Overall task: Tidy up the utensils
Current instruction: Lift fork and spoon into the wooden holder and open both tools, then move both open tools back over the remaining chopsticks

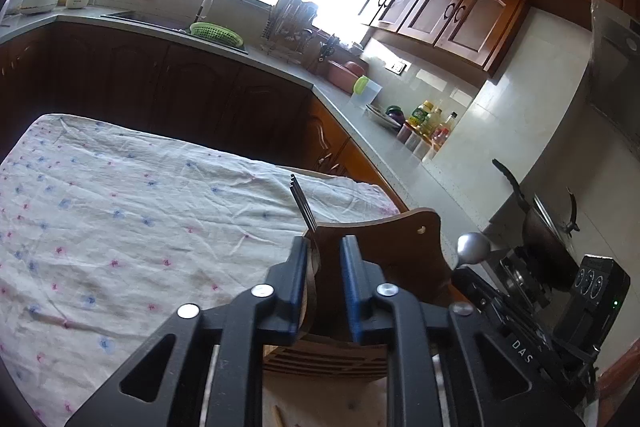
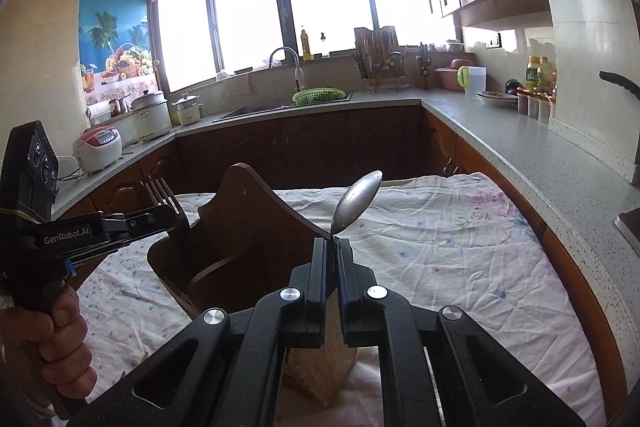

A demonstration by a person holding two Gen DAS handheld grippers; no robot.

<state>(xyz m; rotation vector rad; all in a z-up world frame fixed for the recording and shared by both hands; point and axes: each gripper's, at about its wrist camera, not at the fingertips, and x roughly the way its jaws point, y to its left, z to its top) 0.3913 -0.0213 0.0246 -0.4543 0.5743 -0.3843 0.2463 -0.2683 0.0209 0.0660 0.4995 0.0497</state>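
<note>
Fork and spoon at the wooden caddy

Fork [image 1: 303, 203], slim steel, stands tines-up against the left gripper's [image 1: 325, 251] left blue pad, the jaws parted and not pinching it, over the dark wooden utensil caddy [image 2: 240, 227] on the floral white tablecloth [image 2: 440, 247]. Right gripper [image 2: 331, 243], tilted downward, is clenched on the neck of a steel spoon [image 2: 357, 199], bowl up, just above the caddy's near side. A bare hand [image 2: 60, 339] grips the left tool's handle. Grey countertop [image 2: 500, 135], green basket [image 2: 319, 95] and a black wok [image 1: 544, 235] lie well apart
</note>
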